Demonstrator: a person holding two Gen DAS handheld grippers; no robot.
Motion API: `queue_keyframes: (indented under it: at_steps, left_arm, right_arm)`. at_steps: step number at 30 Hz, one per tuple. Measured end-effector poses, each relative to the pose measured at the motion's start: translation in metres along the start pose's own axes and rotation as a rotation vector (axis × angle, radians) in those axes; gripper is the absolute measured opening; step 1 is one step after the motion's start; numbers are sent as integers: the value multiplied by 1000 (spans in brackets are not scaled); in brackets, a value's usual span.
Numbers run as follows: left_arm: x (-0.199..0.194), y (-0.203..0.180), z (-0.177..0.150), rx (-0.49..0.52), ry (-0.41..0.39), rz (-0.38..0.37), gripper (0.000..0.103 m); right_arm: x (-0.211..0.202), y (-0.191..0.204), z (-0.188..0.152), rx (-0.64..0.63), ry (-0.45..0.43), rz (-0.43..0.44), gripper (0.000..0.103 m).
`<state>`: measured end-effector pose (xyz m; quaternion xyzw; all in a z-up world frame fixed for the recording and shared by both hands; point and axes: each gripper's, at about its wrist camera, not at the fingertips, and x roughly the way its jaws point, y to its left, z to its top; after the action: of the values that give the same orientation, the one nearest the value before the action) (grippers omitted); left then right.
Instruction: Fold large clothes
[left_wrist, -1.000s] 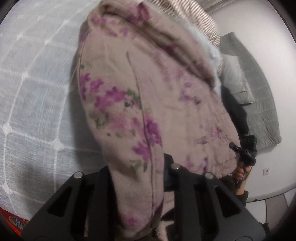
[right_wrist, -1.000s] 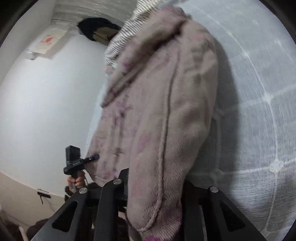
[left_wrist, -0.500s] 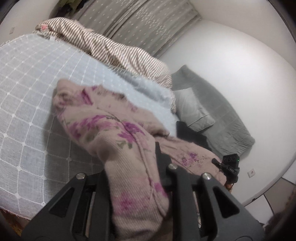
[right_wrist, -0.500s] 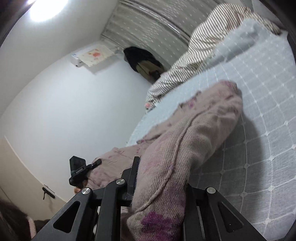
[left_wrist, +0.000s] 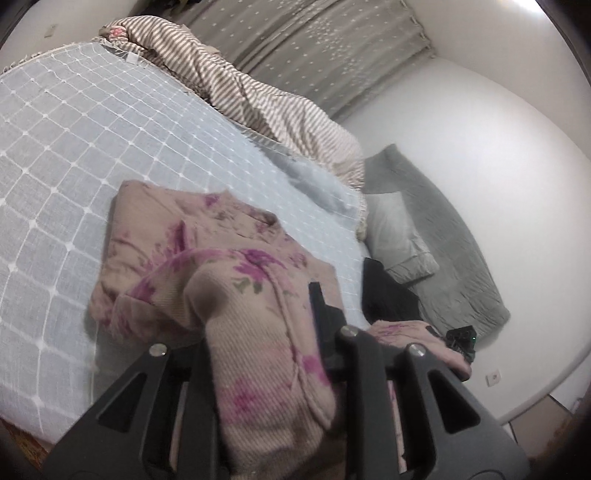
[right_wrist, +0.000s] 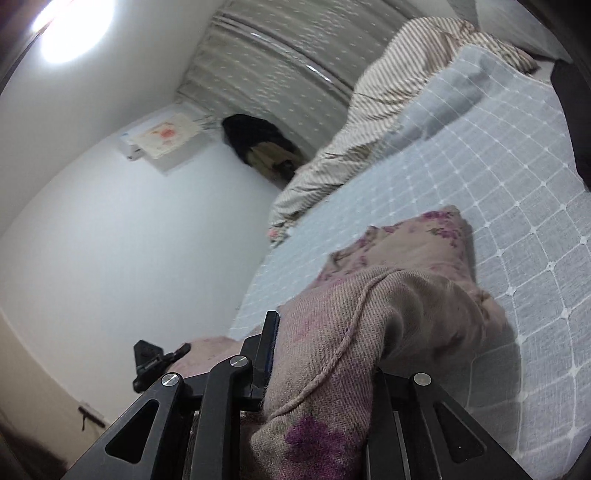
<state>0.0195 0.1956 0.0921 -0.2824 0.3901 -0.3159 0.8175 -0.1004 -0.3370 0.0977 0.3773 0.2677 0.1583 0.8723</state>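
Step in hand: fold-over of floral knit garment (left_wrist: 207, 258) on the gridded bedspread (left_wrist: 74, 155). Left gripper (left_wrist: 258, 332) is clamped on one edge of the fabric; right gripper (right_wrist: 321, 354) is clamped on another edge. Far part of garment lies flat on the bed; near part is lifted, bunched btwn grippers. Next move, est.: carry both held edges fwd over the flat part, keep level w/ each other, lay down, then let go. Striped duvet (left_wrist: 258, 92) lies well apart.

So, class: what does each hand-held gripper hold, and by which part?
Both grip the floral knit garment: left hand-held gripper and right hand-held gripper each pinch a bunched near edge.
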Motion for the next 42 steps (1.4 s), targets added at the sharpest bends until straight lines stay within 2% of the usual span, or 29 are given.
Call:
queue_keyframes:
  at_steps: [3,5,8,13,17,19,21,23,25,28,30,33,36,38,39,42]
  left_arm:
    - [27,9,24,5,-6,46,27]
    - [48,15,39,-4,11,57,28]
    - [90,29,61,-14,59,124,29]
    - [150,71,72,-98,143,196,34]
    - [180,99,68,-141,192,177,47]
    - [187,111,67,-182,207,127,57]
    - [183,113,70,-232,213,82,62]
    - [176,111,76,-276,233,36,69]
    - [165,104,84,-298,250,-9,76]
    - [145,97,95,-303,238,-36,83]
    - [127,96,100,-291,196,-37,85]
    - [102,96,103,-256,143,-4,87]
    - [87,96,95,-168,108,96,87]
    - [84,98,87,-113,112,149,87]
    - [85,101,83,-83,123,169,87]
    - [90,102,73,1,144,220,87]
  right_arm:
    - [24,-23,28,58,-25,-15,19]
    - [38,-37,45,84,-39,-56,19]
    - [73,-58,65,117,-23,-143,22]
    - [124,-107,76,194,28,-241,23]
    - [148,-146,69,258,47,-261,28]
    - [159,-161,64,275,66,-260,30]
    - [162,-166,64,287,85,-243,33]
    - [157,-165,68,295,92,-195,42]
    - [147,-162,73,301,84,-116,57]
    - [127,-160,77,339,64,-4,59]
    - [114,-155,79,322,59,8,59]
    - [101,-143,80,274,61,-28,60]
    - [84,-137,81,247,17,-26,60]
    - [69,-138,83,240,-42,-21,65]
    - [62,-139,84,236,-76,-50,68]
    - [60,-140,83,205,-74,-136,69]
